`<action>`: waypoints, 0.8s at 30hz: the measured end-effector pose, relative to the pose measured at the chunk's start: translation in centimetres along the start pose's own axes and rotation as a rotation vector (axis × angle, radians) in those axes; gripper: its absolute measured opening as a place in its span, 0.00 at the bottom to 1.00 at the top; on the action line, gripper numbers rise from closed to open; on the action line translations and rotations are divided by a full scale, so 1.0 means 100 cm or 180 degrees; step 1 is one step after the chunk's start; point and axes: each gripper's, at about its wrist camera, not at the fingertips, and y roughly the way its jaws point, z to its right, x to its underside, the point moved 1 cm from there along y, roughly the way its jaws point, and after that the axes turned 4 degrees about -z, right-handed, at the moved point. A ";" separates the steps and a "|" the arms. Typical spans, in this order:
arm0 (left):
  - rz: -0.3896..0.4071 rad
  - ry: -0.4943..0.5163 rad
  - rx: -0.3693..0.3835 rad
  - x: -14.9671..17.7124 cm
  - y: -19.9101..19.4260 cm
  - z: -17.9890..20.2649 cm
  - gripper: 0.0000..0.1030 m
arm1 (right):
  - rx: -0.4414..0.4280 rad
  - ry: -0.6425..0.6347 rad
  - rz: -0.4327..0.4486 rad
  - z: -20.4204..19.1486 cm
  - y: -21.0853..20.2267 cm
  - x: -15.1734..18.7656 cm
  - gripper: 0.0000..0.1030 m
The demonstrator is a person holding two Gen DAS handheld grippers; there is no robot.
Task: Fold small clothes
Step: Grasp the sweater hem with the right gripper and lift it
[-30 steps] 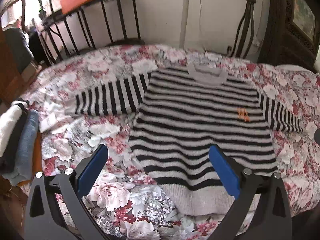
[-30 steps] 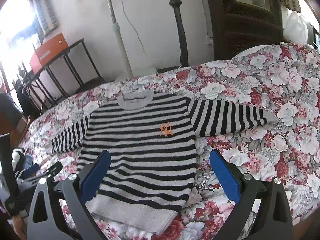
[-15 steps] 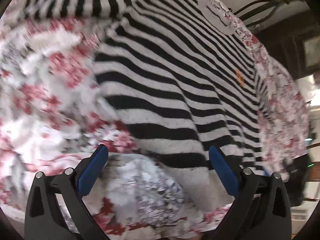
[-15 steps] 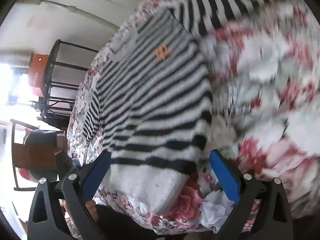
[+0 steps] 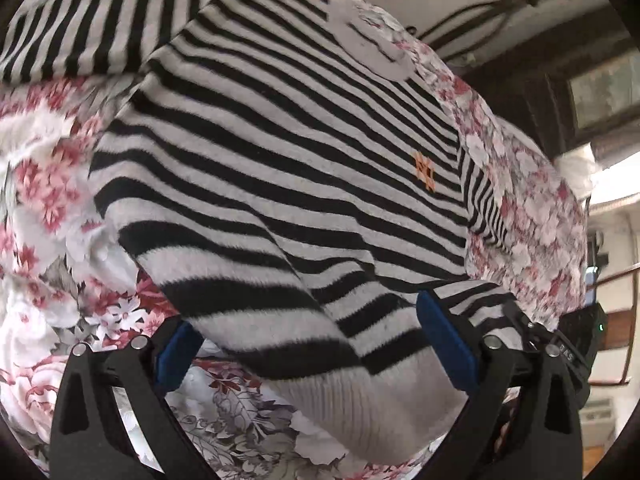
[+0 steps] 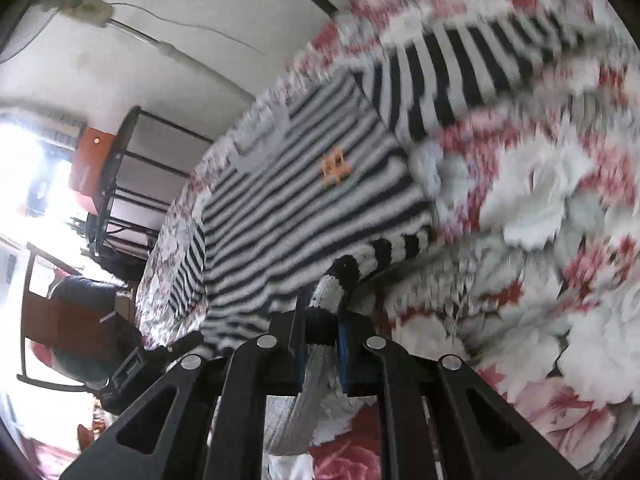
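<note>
While the striped sweater point(image 5: 280, 168) lay flat on the floral bed point(image 5: 52, 280), the right hand-held gripper point(image 6: 322, 344) had just closed, pinching its hem corner at 6 o'clock (fabric bunched); the left hand-held gripper point(image 5: 308, 344) straddled the opposite hem corner, jaws wide.

Both units now sit low at the striped sweater's point(image 5: 280, 152) hem. The right hand-held gripper point(image 6: 322, 332) has just closed, pinching the hem corner. The left hand-held gripper point(image 5: 304, 340) straddles the lifted hem, jaws wide.
</note>
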 end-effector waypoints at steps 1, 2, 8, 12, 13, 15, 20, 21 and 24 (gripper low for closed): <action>-0.0053 0.0017 -0.0086 0.000 0.004 0.000 0.94 | -0.0051 0.0044 -0.0131 0.001 0.004 0.004 0.22; -0.0182 -0.0028 -0.0183 0.000 0.014 -0.004 0.94 | -0.0107 0.0077 -0.0218 0.001 0.006 0.010 0.30; -0.0435 -0.0113 -0.0540 -0.001 0.037 -0.013 0.59 | 0.0060 -0.0015 -0.0337 -0.004 0.015 0.020 0.58; -0.0235 -0.0343 -0.0126 -0.001 -0.008 -0.015 0.11 | -0.0251 0.0012 0.0005 -0.007 -0.010 0.010 0.11; -0.0208 -0.0371 -0.0010 0.002 -0.023 -0.014 0.16 | -0.0215 -0.0019 0.0128 -0.007 -0.021 0.006 0.11; -0.0197 -0.0326 -0.0060 0.010 -0.049 -0.005 0.55 | -0.0033 0.0057 0.0078 0.006 -0.021 0.005 0.11; -0.0205 -0.0328 -0.0773 0.016 -0.049 -0.027 0.95 | 0.0364 0.0100 -0.0139 0.022 -0.005 0.006 0.12; -0.0275 -0.0482 -0.0758 0.017 -0.040 -0.038 0.95 | 0.0402 0.0106 -0.0155 0.023 -0.005 0.006 0.17; -0.0312 -0.0507 -0.0830 0.011 -0.022 -0.046 0.95 | 0.0396 0.0187 -0.0144 0.026 -0.006 0.006 0.34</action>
